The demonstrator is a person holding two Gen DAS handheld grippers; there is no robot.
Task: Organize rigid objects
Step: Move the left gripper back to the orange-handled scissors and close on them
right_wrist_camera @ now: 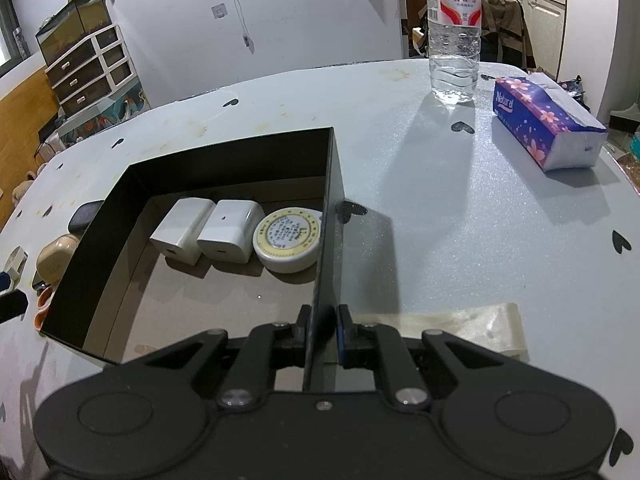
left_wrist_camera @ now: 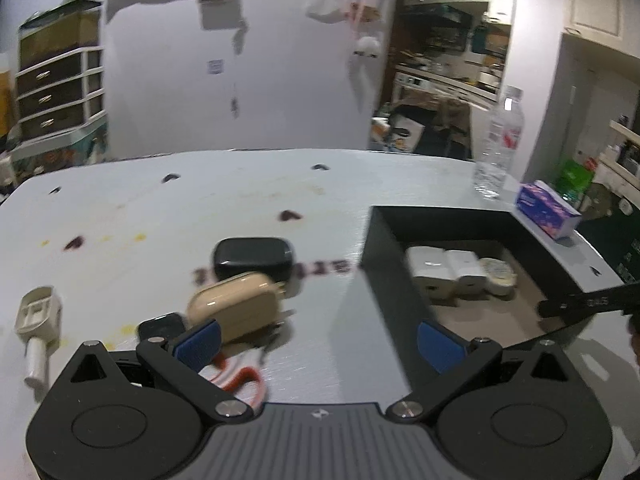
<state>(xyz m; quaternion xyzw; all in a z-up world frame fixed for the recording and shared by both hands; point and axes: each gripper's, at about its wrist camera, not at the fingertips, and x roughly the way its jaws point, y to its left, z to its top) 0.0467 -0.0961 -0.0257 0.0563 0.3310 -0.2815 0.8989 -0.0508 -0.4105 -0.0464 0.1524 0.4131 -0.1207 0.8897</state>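
Right tongs (right_wrist_camera: 323, 330) are pinching the box (right_wrist_camera: 326, 216) wall. Left tongs (left_wrist_camera: 318, 342) are hovering wide open, holding nothing, beside the beige case (left_wrist_camera: 236, 308).

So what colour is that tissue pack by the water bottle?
Purple-blue with pink flowers on the tissue pack, white at its end; the right wrist view shows it best.

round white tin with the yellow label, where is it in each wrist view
Left wrist: the round white tin sits right of centre, inside the black box, rightmost of a row with two white chargers.
Right wrist: the tin is at centre, against the box wall pinched by the right gripper.
Shared landmark: the water bottle beyond the box.
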